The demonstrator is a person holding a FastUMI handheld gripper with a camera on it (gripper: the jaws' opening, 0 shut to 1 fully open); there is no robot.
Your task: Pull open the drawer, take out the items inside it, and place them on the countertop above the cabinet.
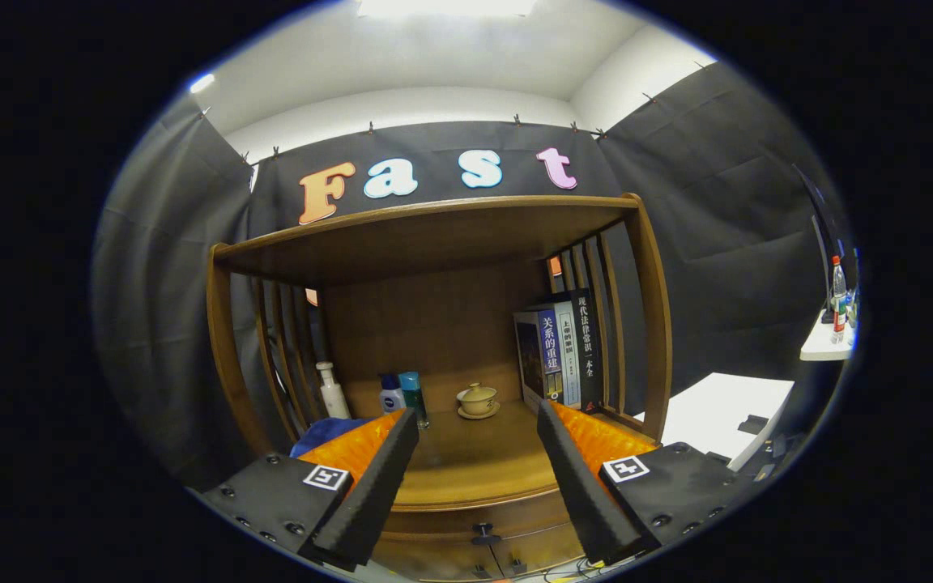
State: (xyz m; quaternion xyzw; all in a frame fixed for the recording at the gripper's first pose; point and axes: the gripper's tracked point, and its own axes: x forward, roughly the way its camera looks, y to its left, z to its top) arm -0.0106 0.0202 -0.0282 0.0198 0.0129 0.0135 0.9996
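A wooden cabinet (434, 243) with slatted sides stands ahead of me. Its countertop (475, 461) lies between and beyond my fingers. Below the countertop's front edge is the drawer front (466, 526), pushed in, with a small dark knob (484, 533) between and below my fingertips. My gripper (479, 425) is open, with nothing between its fingers, held above the counter's front part. What lies inside the drawer is hidden.
On the countertop stand a white pump bottle (333, 391), a small blue-capped bottle (391, 394), a teal-capped bottle (413, 393), a lidded tea cup on a saucer (478, 401) and several upright books (560, 348). A blue thing (325, 433) lies behind my left finger. White tables (726, 421) stand to the right.
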